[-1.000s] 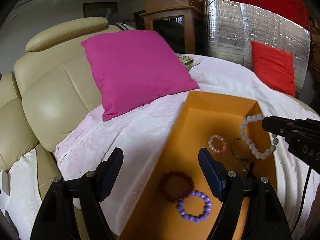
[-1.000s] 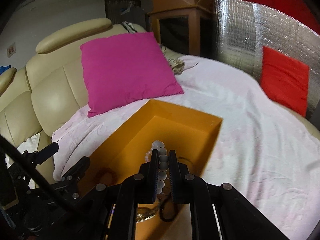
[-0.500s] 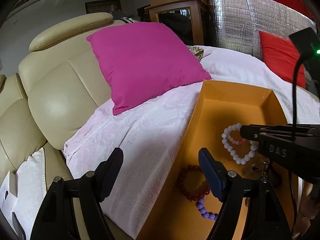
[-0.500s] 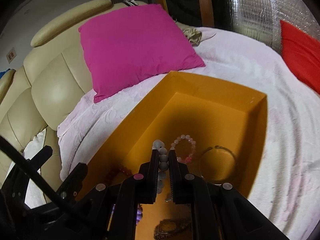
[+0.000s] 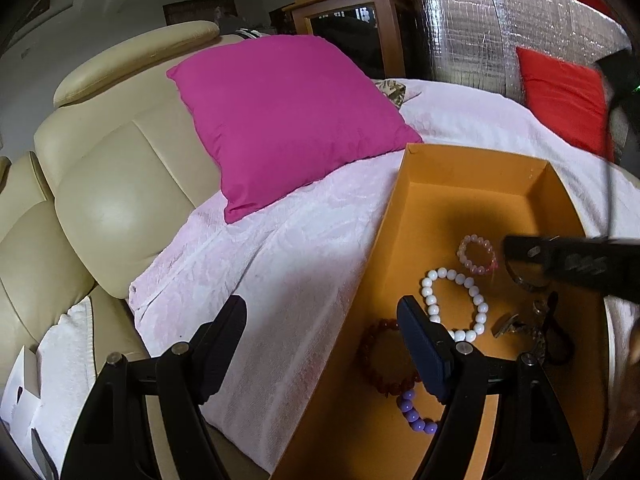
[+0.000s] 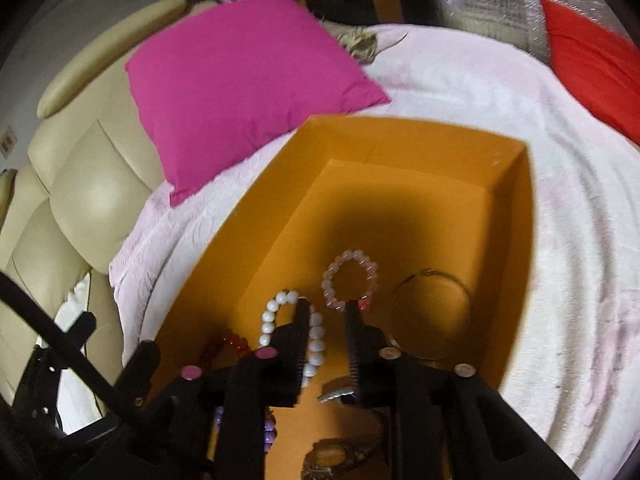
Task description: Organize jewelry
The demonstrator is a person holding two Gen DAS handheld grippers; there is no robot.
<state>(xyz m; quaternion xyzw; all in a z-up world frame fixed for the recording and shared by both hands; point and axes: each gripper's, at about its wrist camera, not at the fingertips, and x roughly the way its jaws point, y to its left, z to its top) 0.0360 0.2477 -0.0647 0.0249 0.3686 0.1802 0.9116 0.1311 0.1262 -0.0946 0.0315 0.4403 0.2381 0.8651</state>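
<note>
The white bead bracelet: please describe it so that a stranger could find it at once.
On the pink blanket stands an open orange box. The white bead bracelet lies flat on its floor, between a smaller pale pink bracelet and a dark red one. It alone has large, opaque white beads.

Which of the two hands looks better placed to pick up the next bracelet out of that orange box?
The right gripper, probably. Its jaws have just been opening, empty, low in the orange box beside the pink bracelet. The left gripper hangs open, straddling the box's left wall.

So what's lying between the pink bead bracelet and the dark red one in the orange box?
The white bead bracelet lies between the pink bracelet and the dark red bracelet, clearest in the left wrist view.
</note>
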